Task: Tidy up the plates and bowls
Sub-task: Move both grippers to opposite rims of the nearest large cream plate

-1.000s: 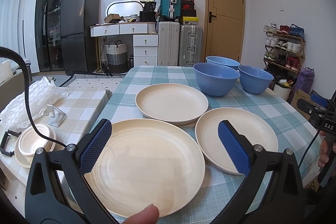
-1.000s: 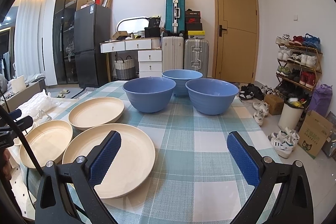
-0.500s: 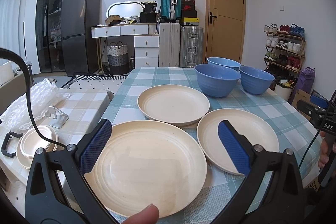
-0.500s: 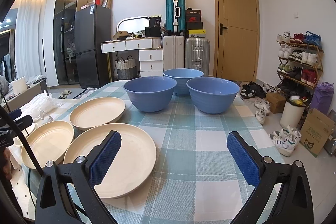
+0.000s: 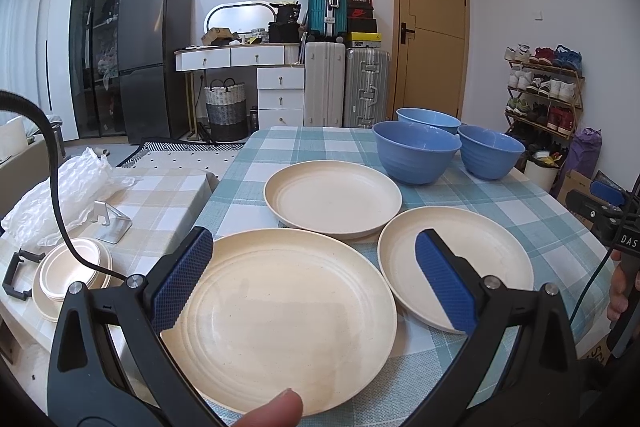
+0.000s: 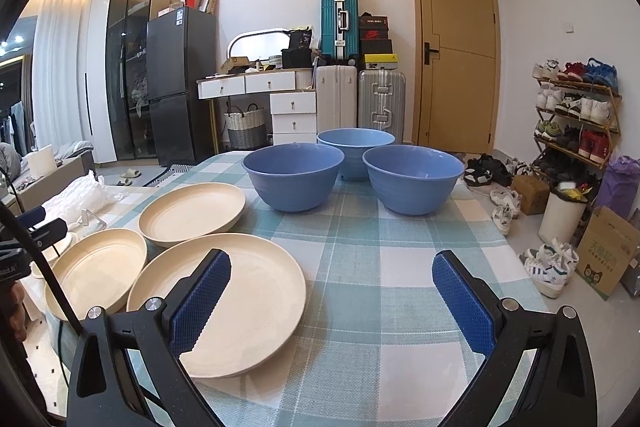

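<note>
My left gripper (image 5: 314,279) spread wide, empty, right above nearest plate (image 5: 280,327). Right gripper (image 6: 330,297) also spread, empty; bowls (image 6: 294,183) well ahead, second plate (image 6: 240,311) under its left finger. Left hand nearer plates.

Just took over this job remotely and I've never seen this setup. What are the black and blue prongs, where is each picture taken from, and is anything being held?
No robot here: a person carries a two-finger tool in each hand, each with a camera looking out along its fingers. The prongs are those fingers.

One picture is from the left tool, over the nearest plate; the other from the right tool, further right.

On the checked table lie three cream plates and three blue bowls, none stacked. Both tools are open and hold nothing.
</note>
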Demonstrator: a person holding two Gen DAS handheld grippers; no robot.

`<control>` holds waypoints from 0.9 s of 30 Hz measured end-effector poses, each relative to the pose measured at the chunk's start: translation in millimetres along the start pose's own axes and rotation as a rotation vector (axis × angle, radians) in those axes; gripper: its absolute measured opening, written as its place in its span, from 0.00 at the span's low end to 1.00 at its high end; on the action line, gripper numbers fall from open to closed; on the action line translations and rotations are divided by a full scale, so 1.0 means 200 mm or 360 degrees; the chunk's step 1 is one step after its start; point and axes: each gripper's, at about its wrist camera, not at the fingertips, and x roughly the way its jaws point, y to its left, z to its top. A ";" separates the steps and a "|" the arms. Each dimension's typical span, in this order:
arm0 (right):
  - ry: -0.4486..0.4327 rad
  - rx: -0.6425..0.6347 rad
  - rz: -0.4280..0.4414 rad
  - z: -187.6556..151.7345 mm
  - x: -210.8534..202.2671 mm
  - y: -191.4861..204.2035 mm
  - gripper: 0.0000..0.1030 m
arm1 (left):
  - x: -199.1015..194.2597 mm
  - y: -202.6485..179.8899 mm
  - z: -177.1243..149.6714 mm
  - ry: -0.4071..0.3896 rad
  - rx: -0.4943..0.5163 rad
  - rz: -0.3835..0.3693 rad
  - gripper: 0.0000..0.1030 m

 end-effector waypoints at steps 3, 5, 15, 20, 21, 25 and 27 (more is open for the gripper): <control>0.0011 -0.0010 0.0023 0.01 0.01 0.02 1.00 | 0.00 0.01 -0.01 0.0000 0.0000 0.0013 0.98; 0.0009 -0.0018 0.0040 0.01 0.01 0.03 1.00 | 0.02 0.03 -0.01 0.0011 -0.0007 0.0030 0.98; -0.0014 -0.0145 0.0161 0.05 0.01 0.22 1.00 | 0.01 0.21 0.00 0.0079 -0.0083 0.0112 0.98; -0.0001 -0.0229 0.0243 0.04 0.04 0.34 1.00 | 0.01 0.31 0.00 0.0116 -0.0135 0.0191 0.98; 0.0008 -0.0238 0.0273 0.04 0.05 0.36 1.00 | 0.02 0.34 -0.01 0.0126 -0.0147 0.0203 0.98; 0.0059 -0.0300 0.0399 0.07 0.10 0.46 1.00 | 0.03 0.39 -0.02 0.0162 -0.0164 0.0248 0.98; 0.0110 -0.0329 0.0485 0.09 0.14 0.52 1.00 | 0.04 0.41 -0.02 0.0175 -0.0167 0.0265 0.98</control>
